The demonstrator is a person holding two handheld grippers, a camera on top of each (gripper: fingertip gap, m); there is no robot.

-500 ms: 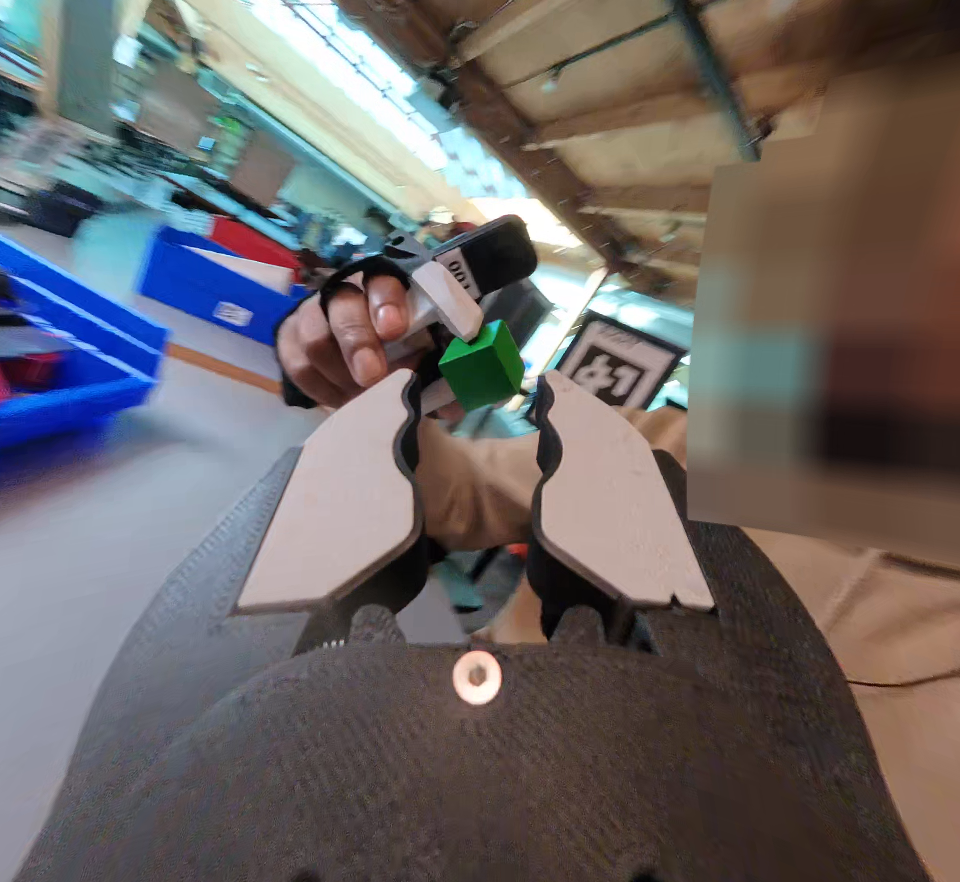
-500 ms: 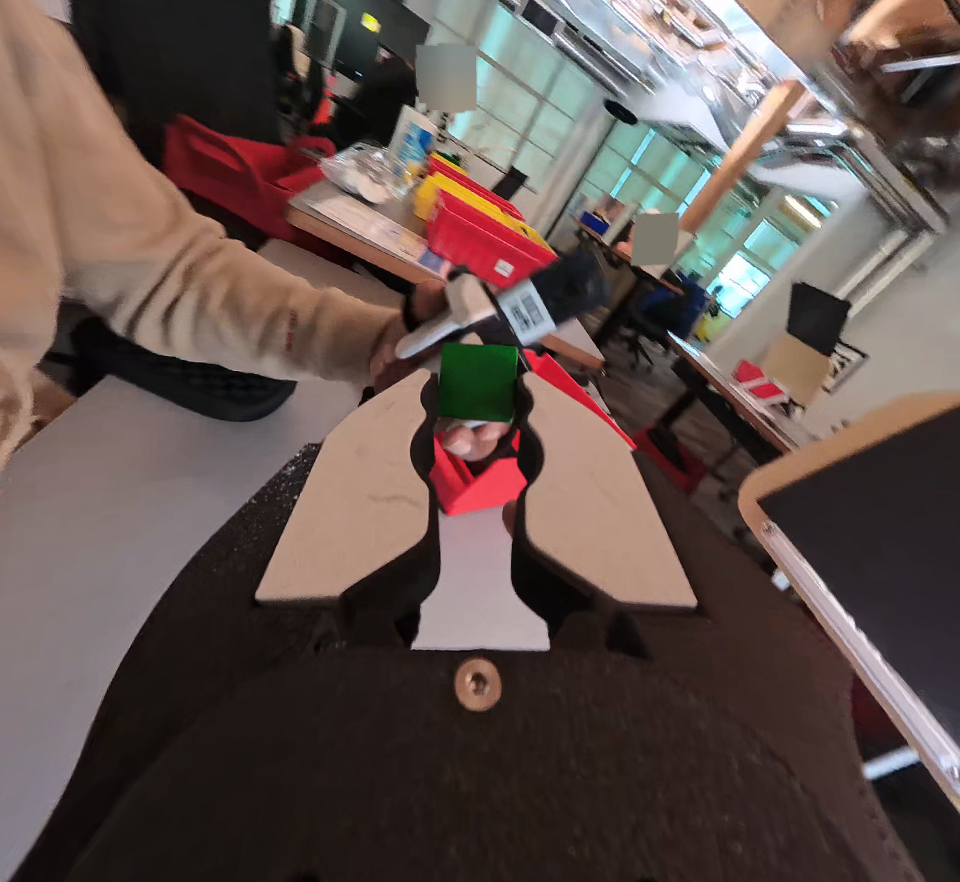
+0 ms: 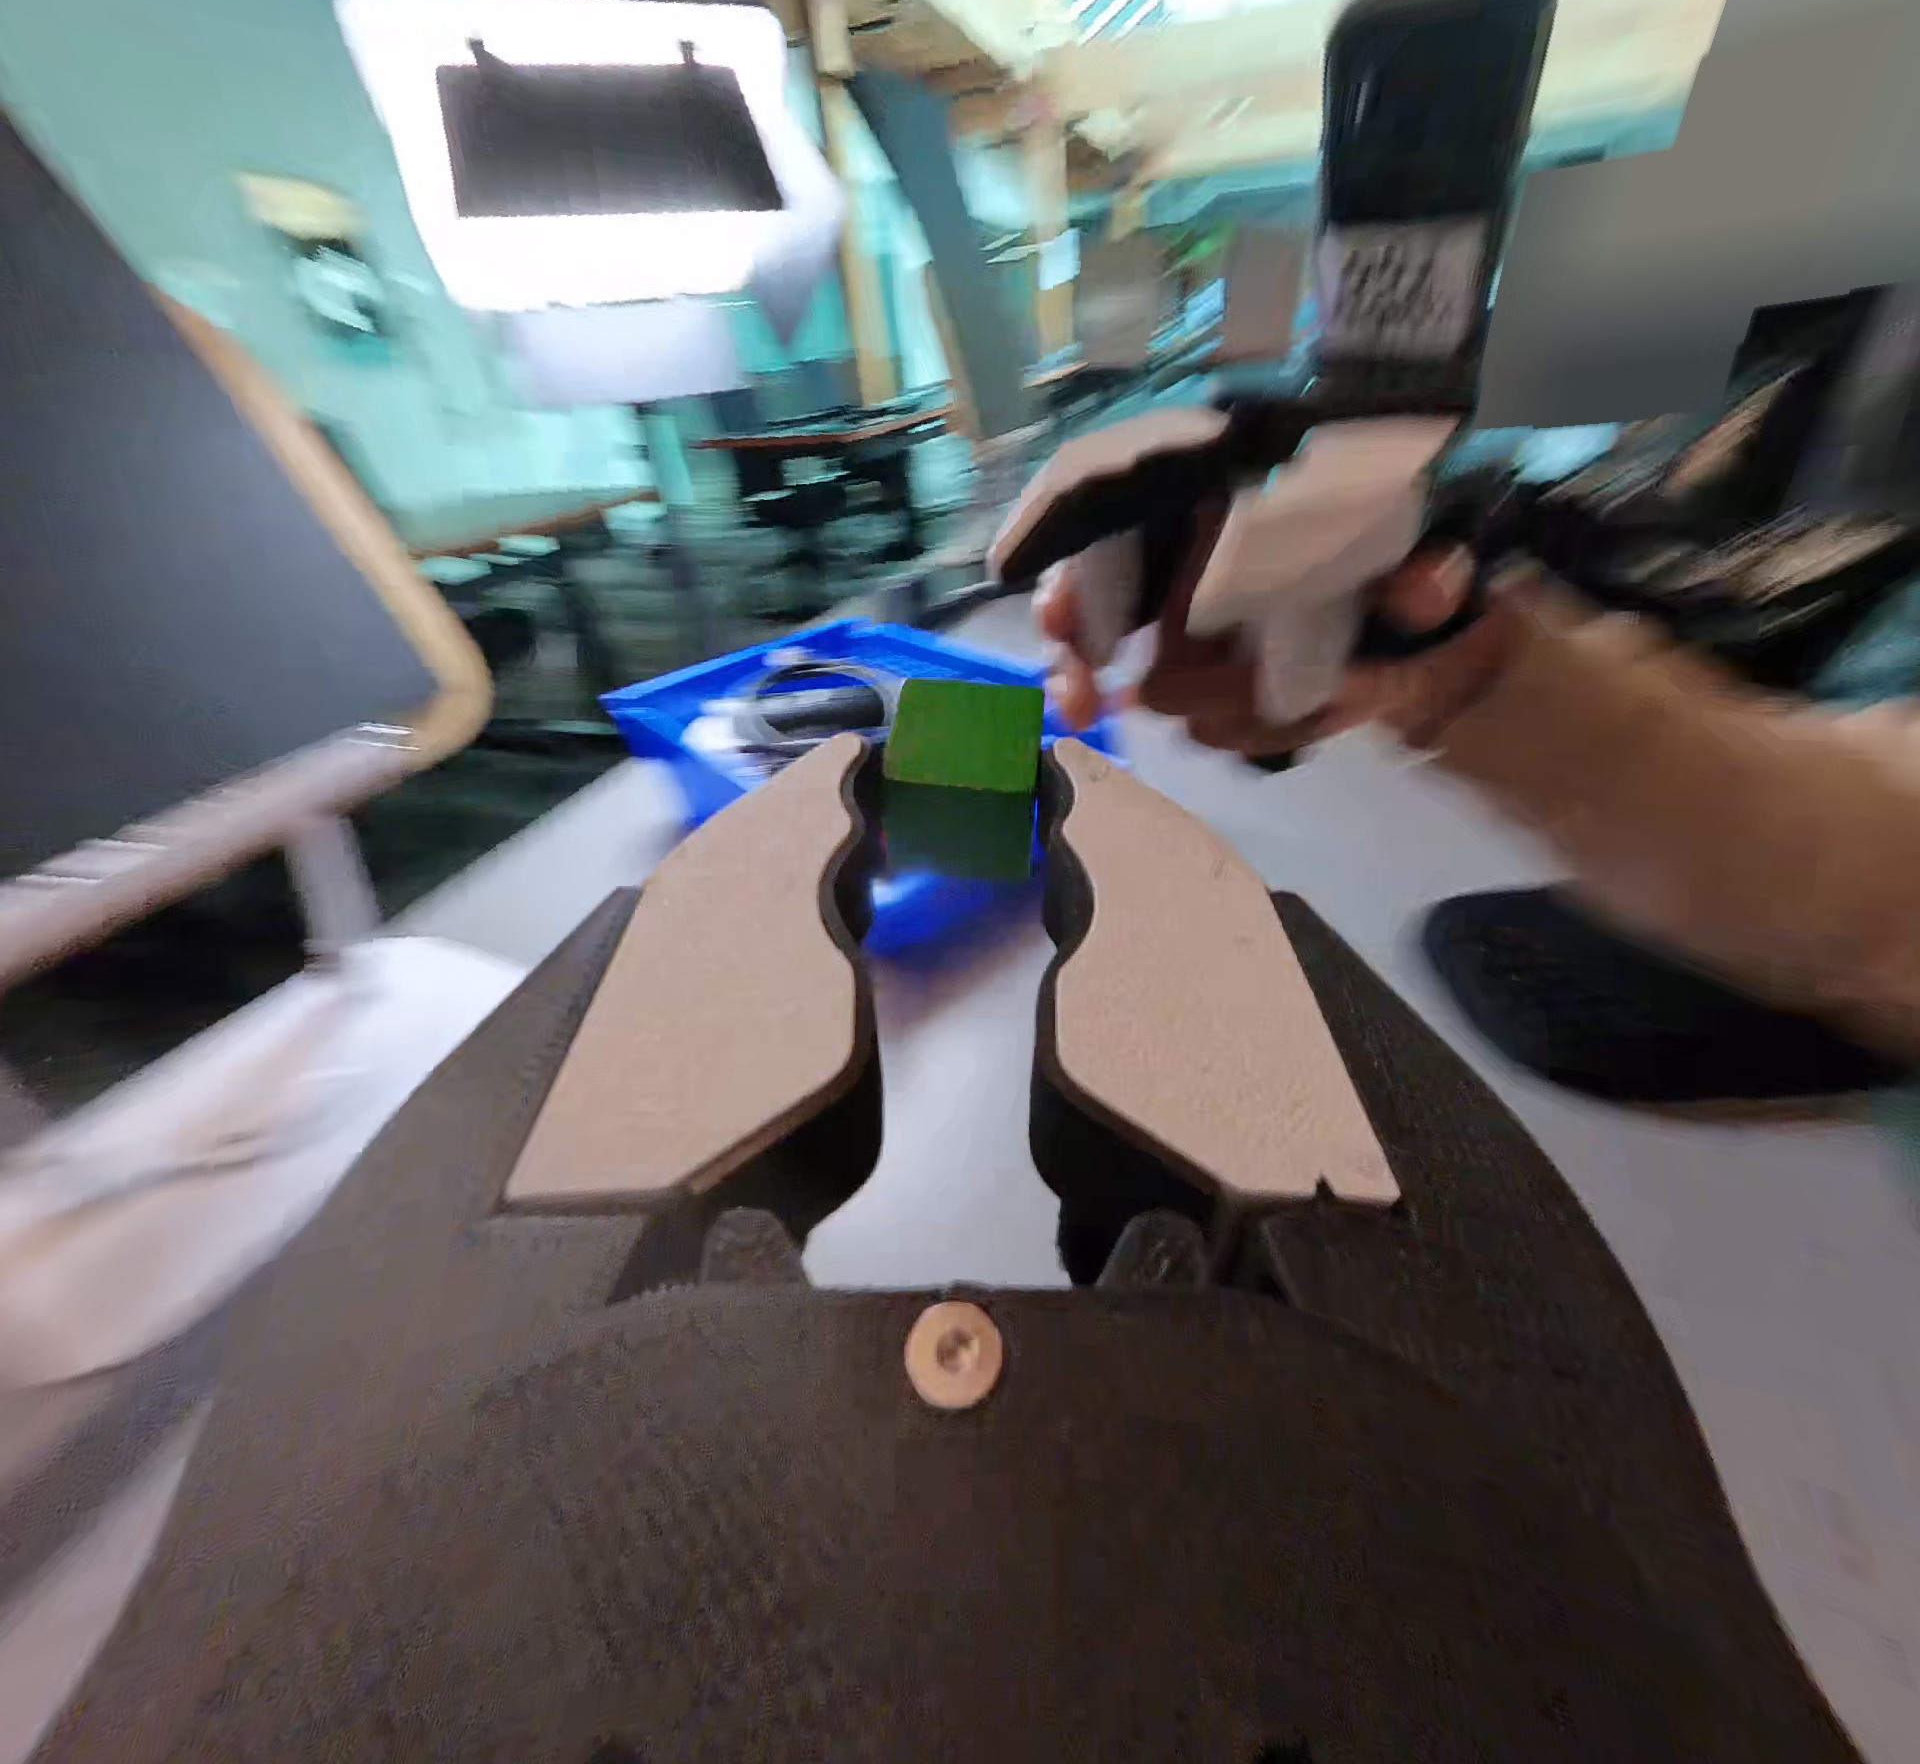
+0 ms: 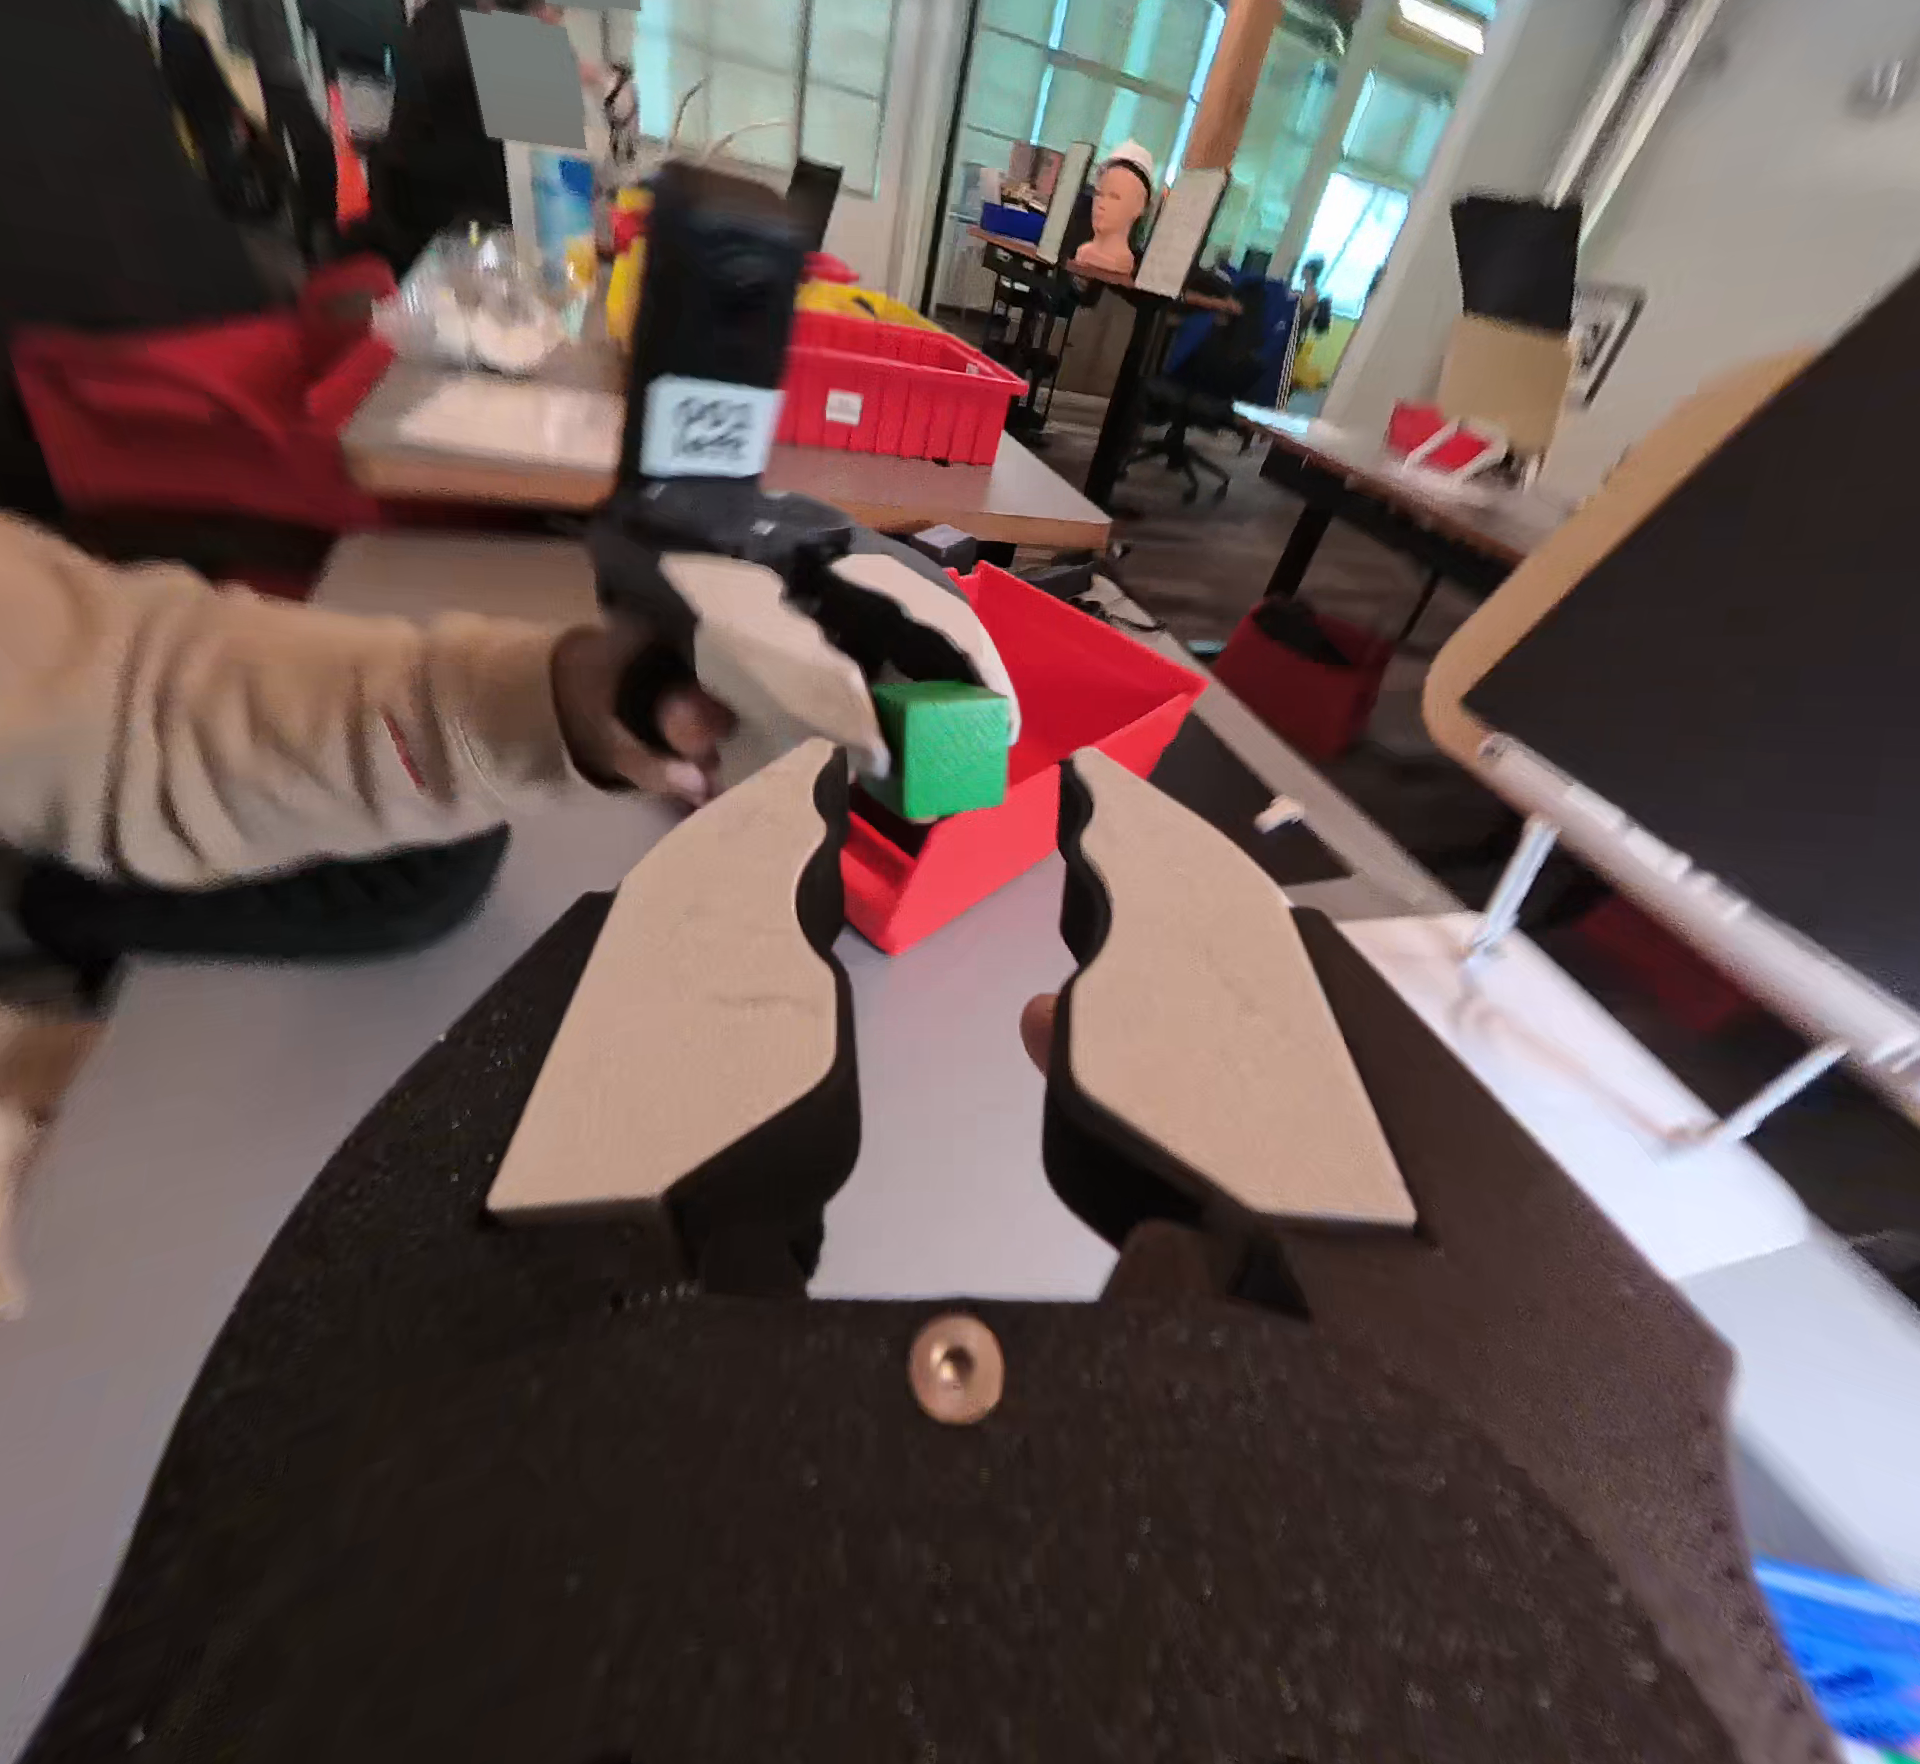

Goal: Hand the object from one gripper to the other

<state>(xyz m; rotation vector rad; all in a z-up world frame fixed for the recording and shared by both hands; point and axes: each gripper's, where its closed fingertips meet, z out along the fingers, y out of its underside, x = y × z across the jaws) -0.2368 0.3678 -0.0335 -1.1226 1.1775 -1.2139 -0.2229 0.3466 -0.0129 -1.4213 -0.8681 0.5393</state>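
Note:
A green cube sits pinched between the fingertips of my left gripper, which is shut on it above the grey table. In the right wrist view the same cube shows in the left gripper, held by a hand in a beige sleeve. My right gripper is open and empty, its fingertips just short of the cube on either side. In the left wrist view, which is blurred, the right gripper hangs open to the upper right of the cube, apart from it.
A red bin stands on the table behind the cube. A blue bin lies ahead of the left gripper. A dark monitor with a wooden frame stands at the right. A black pad lies on the table.
The cube has passed from my right gripper to my left. The left has shut on it, the right has opened and drawn back. Both grippers have swung to level.

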